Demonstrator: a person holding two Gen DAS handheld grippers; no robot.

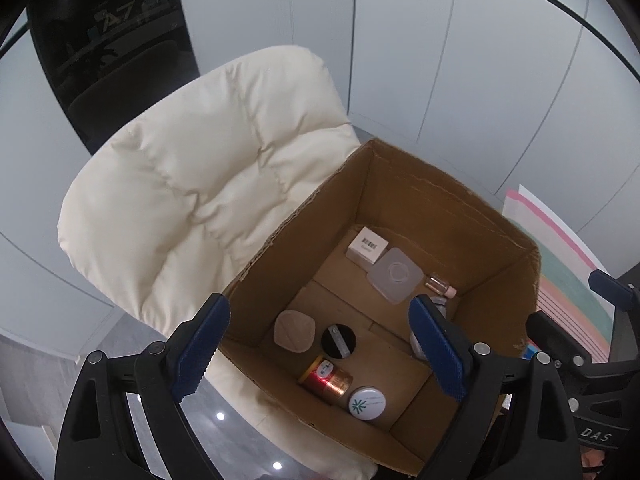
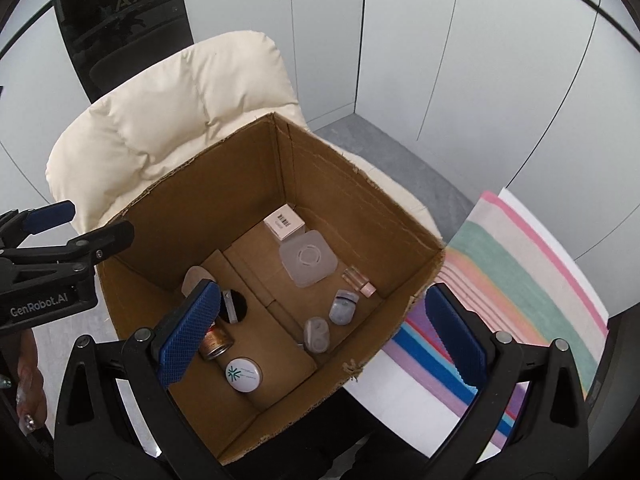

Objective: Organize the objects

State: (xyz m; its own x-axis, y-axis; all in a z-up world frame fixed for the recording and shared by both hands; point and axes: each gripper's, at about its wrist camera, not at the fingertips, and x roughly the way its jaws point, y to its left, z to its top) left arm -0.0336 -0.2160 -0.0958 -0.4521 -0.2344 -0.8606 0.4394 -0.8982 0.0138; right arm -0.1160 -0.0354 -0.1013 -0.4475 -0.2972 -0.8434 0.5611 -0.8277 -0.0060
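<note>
Overhead, both grippers point down into an open cardboard box (image 2: 224,184) resting on a cream padded chair (image 1: 208,184), with a striped cloth (image 2: 536,280) spread on the surface beyond the right gripper's right finger. Below and between the blue fingers (image 1: 204,348) of the left gripper (image 1: 320,348), which are spread wide with nothing between them, the box floor carries the gathered items. Likewise the right gripper (image 2: 320,336) is wide open and holds nothing, its left finger (image 2: 188,336) hanging over the box's left half and its right finger over the box's right rim and the cloth. Farthest ahead of the fingers, near the box's back corner, lies a small white carton (image 2: 285,221) with a barcode, and just beside it, seemingly touching it, a translucent square lid (image 2: 308,258). A copper-coloured can (image 1: 326,378) lies on its side nearest the left gripper's gap, just beside a white round tin (image 1: 366,404) with a green emblem. Ahead of the can sit a black round disc (image 1: 338,341) and, left of it, a tan rounded pad (image 1: 294,332). Between the right gripper's fingers lie two grey plastic cases (image 2: 342,307), and just beyond them a small clear vial (image 2: 360,282) with a pink cap. At the right view's lower left edge a hand (image 2: 30,396) with decorated nails shows under the left gripper.
</note>
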